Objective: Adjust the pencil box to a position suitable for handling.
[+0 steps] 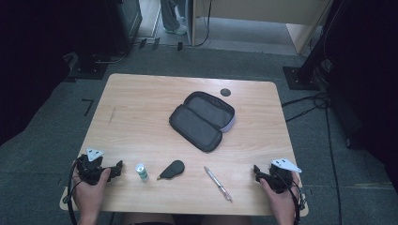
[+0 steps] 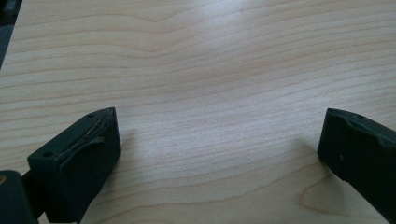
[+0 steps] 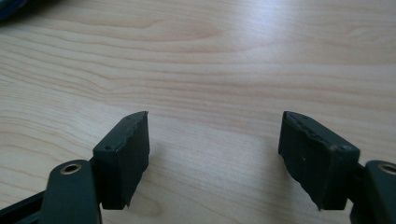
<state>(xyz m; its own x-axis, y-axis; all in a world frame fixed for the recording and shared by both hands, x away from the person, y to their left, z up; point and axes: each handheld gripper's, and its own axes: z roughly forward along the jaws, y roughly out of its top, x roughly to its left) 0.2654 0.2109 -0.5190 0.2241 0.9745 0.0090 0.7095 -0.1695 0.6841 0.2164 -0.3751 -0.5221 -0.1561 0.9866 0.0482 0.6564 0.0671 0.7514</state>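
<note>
A black pencil case [image 1: 202, 120] lies unzipped and spread flat at the middle of the wooden table [image 1: 141, 103]. Along the front edge lie a small white and green tube [image 1: 141, 172], a black teardrop-shaped item [image 1: 172, 168] and a pink and silver pen [image 1: 218, 183]. My left gripper [image 1: 117, 168] rests at the front left corner, just left of the tube. Its jaws stand open [image 2: 219, 126] over bare wood. At the front right, right of the pen, my right gripper [image 1: 257, 172] also stands open [image 3: 215, 123] with nothing between its jaws.
A small round black disc [image 1: 225, 92] sits near the table's far edge. Beyond the table are grey carpet, black stand bases [image 1: 89, 70] and cables [image 1: 305, 101]. A person's feet [image 1: 174, 29] show at the far back.
</note>
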